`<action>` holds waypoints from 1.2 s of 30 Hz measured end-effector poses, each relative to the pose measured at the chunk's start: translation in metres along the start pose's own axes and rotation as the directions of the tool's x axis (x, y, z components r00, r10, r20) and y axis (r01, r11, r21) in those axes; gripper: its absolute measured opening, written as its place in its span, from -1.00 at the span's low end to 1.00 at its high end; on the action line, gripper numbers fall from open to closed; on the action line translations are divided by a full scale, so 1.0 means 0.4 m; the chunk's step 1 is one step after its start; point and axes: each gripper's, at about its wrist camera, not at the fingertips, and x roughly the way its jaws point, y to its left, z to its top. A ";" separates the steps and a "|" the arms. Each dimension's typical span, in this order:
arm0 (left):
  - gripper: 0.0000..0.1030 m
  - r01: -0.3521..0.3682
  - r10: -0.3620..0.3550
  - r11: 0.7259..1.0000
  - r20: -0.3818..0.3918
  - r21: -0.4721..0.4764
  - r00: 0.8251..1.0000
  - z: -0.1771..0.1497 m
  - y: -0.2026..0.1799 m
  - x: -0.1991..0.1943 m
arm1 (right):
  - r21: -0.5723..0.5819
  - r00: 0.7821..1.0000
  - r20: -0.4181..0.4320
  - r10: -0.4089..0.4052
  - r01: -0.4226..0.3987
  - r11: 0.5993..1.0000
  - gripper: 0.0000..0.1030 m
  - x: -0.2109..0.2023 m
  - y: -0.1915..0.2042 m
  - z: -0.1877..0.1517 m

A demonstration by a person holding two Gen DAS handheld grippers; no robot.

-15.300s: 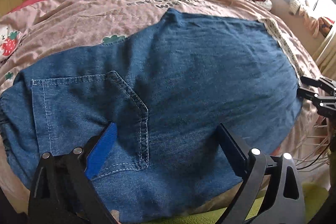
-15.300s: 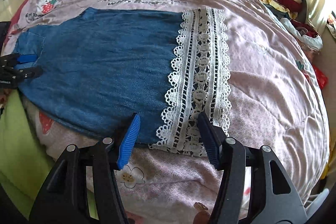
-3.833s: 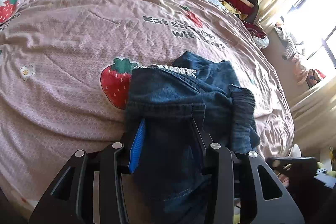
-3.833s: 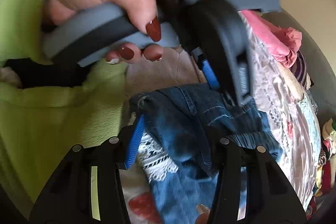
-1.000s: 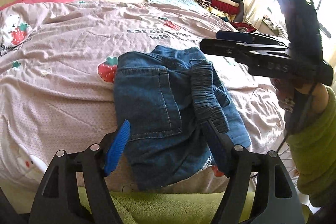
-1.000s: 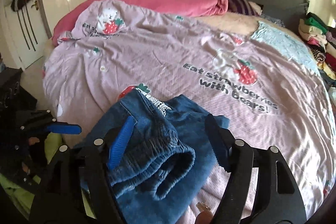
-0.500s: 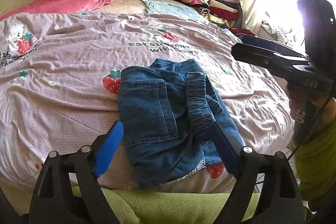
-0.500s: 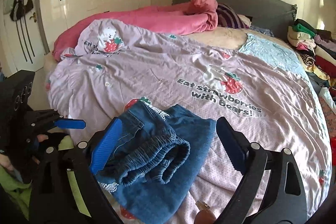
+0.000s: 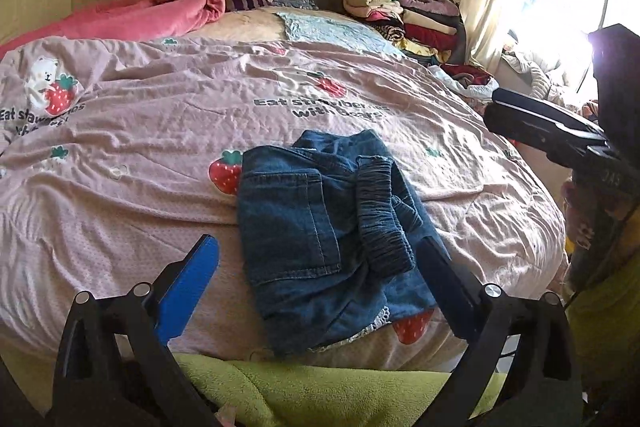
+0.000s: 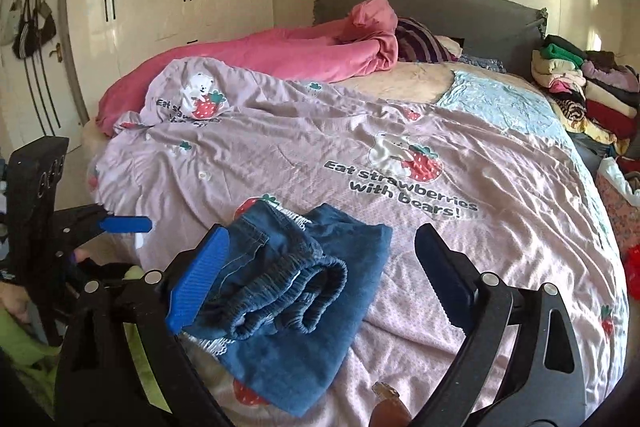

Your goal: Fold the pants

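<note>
A: Left gripper [image 9: 316, 283]?
B: Jaws spread wide, holding nothing, hanging above the near bed edge.
A: Pants?
B: Denim pants [image 9: 320, 227] lie in a folded bundle on the strawberry duvet [image 9: 140, 147], near edge.
A: Right gripper [image 10: 320, 279]?
B: Also wide apart, holding nothing.

The left tool [image 9: 316, 283] is held level with its two fingers spread wide apart, gripping nothing. The right tool [image 10: 320, 275] is likewise spread wide with nothing between its fingers. From the left view the right tool [image 9: 560, 135] shows side-on, a hand [image 9: 580, 211] wrapped round its handle.
</note>
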 end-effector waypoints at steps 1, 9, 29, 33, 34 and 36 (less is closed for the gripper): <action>0.91 -0.004 0.004 1.000 0.001 -0.001 1.000 0.001 0.000 -0.002 | -0.001 1.000 0.000 -0.003 0.003 1.000 0.71 -0.003 0.000 -0.001; 0.91 -0.017 0.017 1.000 0.016 0.000 1.000 0.005 0.003 -0.019 | 0.004 1.000 0.019 -0.014 0.013 1.000 0.72 -0.035 -0.004 -0.002; 0.91 -0.075 0.081 0.991 0.053 -0.115 0.995 0.010 0.117 -0.064 | 0.033 0.997 -0.007 -0.080 0.080 0.996 0.73 -0.073 -0.050 -0.046; 0.91 -0.086 0.090 0.989 0.030 -0.120 0.995 0.003 0.123 -0.044 | 0.071 0.996 -0.053 -0.074 0.078 0.994 0.73 -0.051 -0.070 -0.083; 0.91 -0.083 0.087 0.989 0.024 -0.120 0.996 0.001 0.122 -0.037 | 0.078 0.995 -0.064 -0.070 0.075 0.994 0.73 -0.045 -0.074 -0.091; 0.91 -0.079 0.081 0.989 0.012 -0.121 0.997 -0.005 0.121 -0.025 | 0.095 0.994 -0.087 -0.063 0.071 0.993 0.73 -0.032 -0.079 -0.109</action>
